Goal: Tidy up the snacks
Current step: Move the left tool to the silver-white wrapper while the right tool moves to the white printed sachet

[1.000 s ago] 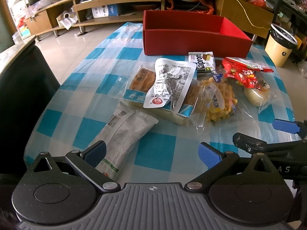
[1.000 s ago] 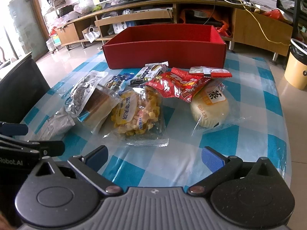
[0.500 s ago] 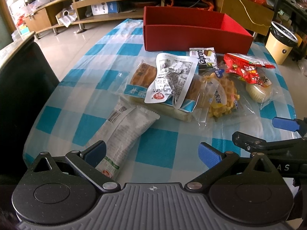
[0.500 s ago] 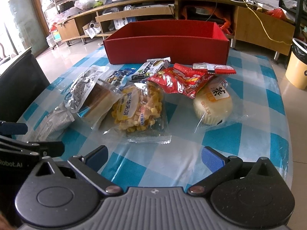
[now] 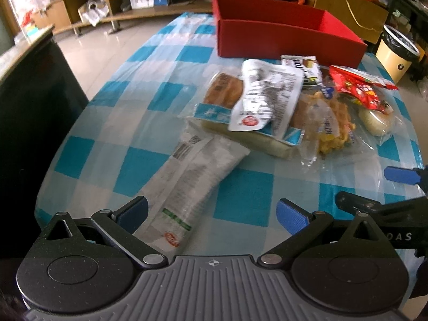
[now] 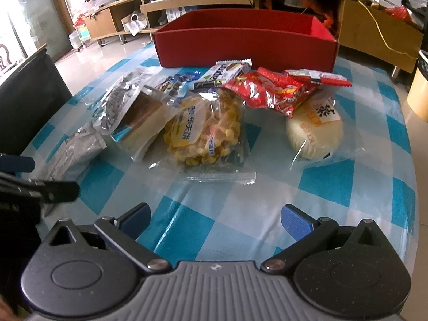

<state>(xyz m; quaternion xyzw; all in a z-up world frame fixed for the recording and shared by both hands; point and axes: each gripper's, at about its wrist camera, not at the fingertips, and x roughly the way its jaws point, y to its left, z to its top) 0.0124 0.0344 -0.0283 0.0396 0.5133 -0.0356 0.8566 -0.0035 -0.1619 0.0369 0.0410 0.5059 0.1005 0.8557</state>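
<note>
Both tongs hover low over the blue-and-white checked tablecloth (image 6: 334, 182), spread wide and pinching nothing. The left gripper (image 5: 211, 211) has the long white plastic snack tube (image 5: 192, 179) lying just ahead, its near end between the blue pads. The right gripper (image 6: 215, 218) faces bare cloth — the clear bag of yellow waffle bites (image 6: 206, 136) lies ahead, well apart. Beyond it, the crinkled red foil packet (image 6: 272, 91) overlaps the round pale wrapped bun (image 6: 315, 131); the open red cardboard box (image 6: 246, 48) stands farthest back.
</note>
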